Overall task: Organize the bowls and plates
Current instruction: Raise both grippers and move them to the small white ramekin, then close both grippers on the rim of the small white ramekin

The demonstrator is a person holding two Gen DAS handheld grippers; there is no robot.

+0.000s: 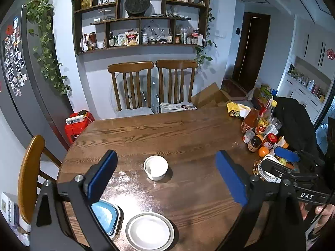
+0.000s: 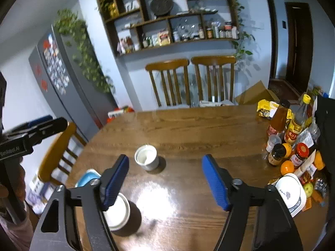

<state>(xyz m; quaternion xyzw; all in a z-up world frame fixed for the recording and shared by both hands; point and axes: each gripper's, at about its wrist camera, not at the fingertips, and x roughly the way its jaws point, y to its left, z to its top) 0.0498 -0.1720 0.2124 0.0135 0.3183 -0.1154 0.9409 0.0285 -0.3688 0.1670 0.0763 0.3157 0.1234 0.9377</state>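
Observation:
A small white bowl (image 1: pixel 156 167) stands mid-table; it also shows in the right wrist view (image 2: pixel 146 156). A white round bowl with a dark outside (image 1: pixel 150 231) sits near the front edge, also in the right wrist view (image 2: pixel 119 214). A blue square dish (image 1: pixel 105 217) lies left of it, also in the right wrist view (image 2: pixel 88 177). A white plate with a drawing (image 2: pixel 290 194) leans at the right among the groceries. My left gripper (image 1: pixel 165 177) is open and empty above the table. My right gripper (image 2: pixel 165 182) is open and empty, and it shows in the left wrist view (image 1: pixel 280 163) at the right.
Bottles, jars and oranges (image 2: pixel 289 142) crowd the table's right side. Two wooden chairs (image 1: pixel 152 85) stand at the far edge, another chair (image 1: pixel 31 177) at the left. A grey fridge (image 1: pixel 18 79) stands at the left. The table (image 1: pixel 188 129) is round-edged wood.

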